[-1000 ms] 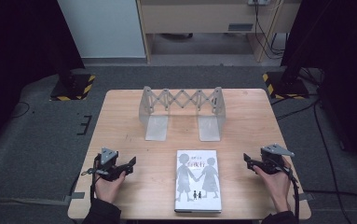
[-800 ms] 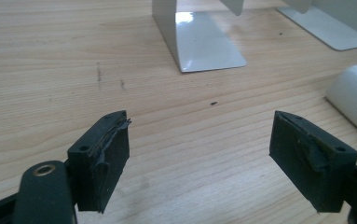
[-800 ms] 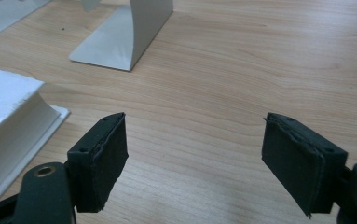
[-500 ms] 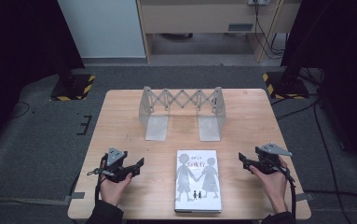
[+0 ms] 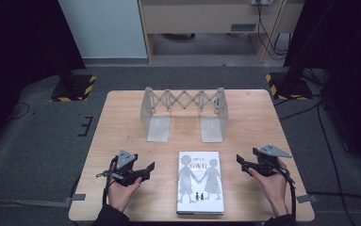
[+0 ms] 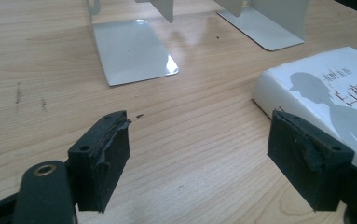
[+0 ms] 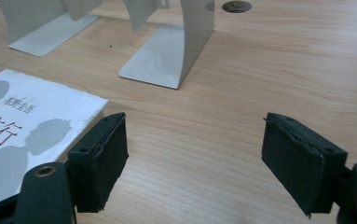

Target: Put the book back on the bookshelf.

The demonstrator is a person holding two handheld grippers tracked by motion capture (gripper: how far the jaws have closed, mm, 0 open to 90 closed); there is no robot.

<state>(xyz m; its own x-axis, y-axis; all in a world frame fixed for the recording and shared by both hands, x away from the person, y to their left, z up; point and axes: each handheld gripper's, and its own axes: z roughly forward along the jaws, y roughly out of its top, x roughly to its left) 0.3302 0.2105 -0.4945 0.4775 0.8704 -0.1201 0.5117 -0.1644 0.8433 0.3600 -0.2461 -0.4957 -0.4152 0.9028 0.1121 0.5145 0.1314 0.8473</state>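
Closing in from both flanks, the two grippers are now seen nearer the white paperback book with grey silhouette figures on its cover (image 5: 200, 181) than a second ago. The left gripper (image 5: 146, 170) has been brought inward and a little toward the person, and the right gripper (image 5: 242, 162) has been shifted inward too. That is judged as the opening approach: the book is being lined up for a two-sided pick, and nothing is gripped yet.

Both tools are spread wide with nothing between the pads. In the left gripper view the book's corner (image 6: 325, 93) is found just behind the right-hand pad (image 6: 306, 158), apart from it; bare wooden table (image 6: 199, 140) lies between the jaws. In the right gripper view the book (image 7: 22, 126) sits just beyond the left-hand pad (image 7: 104, 158), with no contact made out.

Ahead of both tools, well beyond the book, the grey metal extendable bookend rack with a scissor lattice (image 5: 184, 113) is stood on the table. Its slot is unoccupied; no book is held between its two end plates.
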